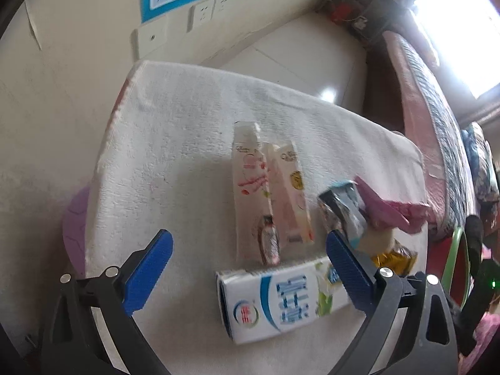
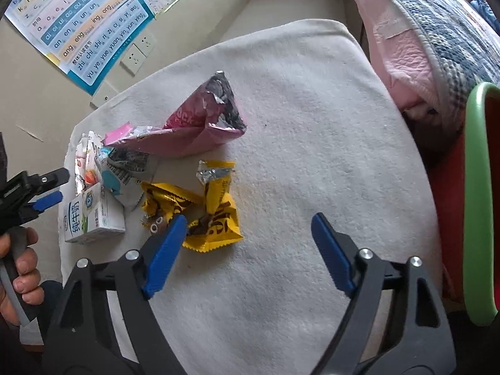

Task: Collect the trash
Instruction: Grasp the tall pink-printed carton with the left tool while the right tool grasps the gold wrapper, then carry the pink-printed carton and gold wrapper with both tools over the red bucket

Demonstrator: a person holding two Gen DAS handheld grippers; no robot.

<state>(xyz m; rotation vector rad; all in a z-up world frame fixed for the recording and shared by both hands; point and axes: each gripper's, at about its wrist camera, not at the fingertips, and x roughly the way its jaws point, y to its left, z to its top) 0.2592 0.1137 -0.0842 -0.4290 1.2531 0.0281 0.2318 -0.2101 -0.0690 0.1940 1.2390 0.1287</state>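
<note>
Both hand-held grippers empty: left [image 1: 250,262] wide open above milk carton [image 1: 281,300], right [image 2: 247,243] open by yellow wrappers [image 2: 215,215] on table [image 2: 312,125]. Wrappers light, crinkly, prob. slippery; pinch a crimped edge.

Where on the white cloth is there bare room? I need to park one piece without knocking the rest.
Free: the wide stretch of white cloth right of the yellow wrappers and pink bag, toward the green rim; also the strip left of the tall cartons toward the wall. Crowded: around the milk carton, where the trash lies bunched.
</note>
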